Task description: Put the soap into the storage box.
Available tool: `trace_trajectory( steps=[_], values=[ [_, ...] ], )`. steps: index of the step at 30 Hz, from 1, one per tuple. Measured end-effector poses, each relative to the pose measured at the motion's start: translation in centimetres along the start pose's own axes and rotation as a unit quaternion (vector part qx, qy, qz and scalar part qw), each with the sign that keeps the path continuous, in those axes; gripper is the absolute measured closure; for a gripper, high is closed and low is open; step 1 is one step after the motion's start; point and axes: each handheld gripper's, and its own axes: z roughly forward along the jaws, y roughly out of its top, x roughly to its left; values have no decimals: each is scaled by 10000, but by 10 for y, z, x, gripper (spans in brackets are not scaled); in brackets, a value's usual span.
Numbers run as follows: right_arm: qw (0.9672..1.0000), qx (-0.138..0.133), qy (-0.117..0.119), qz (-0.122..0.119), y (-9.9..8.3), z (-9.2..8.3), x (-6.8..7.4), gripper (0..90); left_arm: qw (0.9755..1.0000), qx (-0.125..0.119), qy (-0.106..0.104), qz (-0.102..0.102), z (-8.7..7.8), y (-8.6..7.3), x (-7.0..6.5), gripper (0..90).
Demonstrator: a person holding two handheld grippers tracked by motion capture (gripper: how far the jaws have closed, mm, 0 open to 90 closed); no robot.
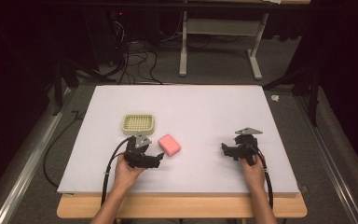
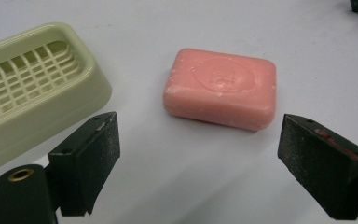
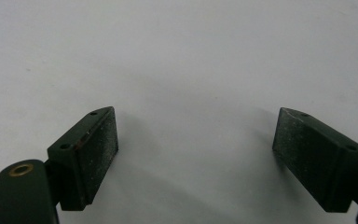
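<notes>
A pink bar of soap [image 1: 169, 144] lies flat on the white table [image 1: 200, 107], right of centre-left. Just behind and left of it stands a pale green soap dish [image 1: 138, 123] with a grid floor. My left gripper [image 1: 157, 159] sits just short of the soap and is open. In the left gripper view the soap [image 2: 221, 87] lies a little beyond the wide-apart jaws, the dish [image 2: 32, 84] to its left. My right gripper [image 1: 224, 149] rests on the table's right half, open, with bare tabletop [image 3: 186, 70] between its jaws.
The white board lies on a wooden table whose front edge [image 1: 182, 207] shows below it. Beyond the far edge are a dark floor, cables [image 1: 135, 56] and the legs of a white stand [image 1: 219, 42].
</notes>
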Motion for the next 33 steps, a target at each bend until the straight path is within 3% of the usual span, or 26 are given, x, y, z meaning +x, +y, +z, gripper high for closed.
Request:
trace_trajectory(
  steps=[26, 33],
  values=[
    [10000, 0, -3, 1, 0, 0, 0, 146, 9995, 93, -269, 101, 30, 28, -6, 85],
    [10000, -1, -2, -1, 0, 0, 0, 146, 9992, 287, -276, 96, 43, 31, -5, 64]
  ],
)
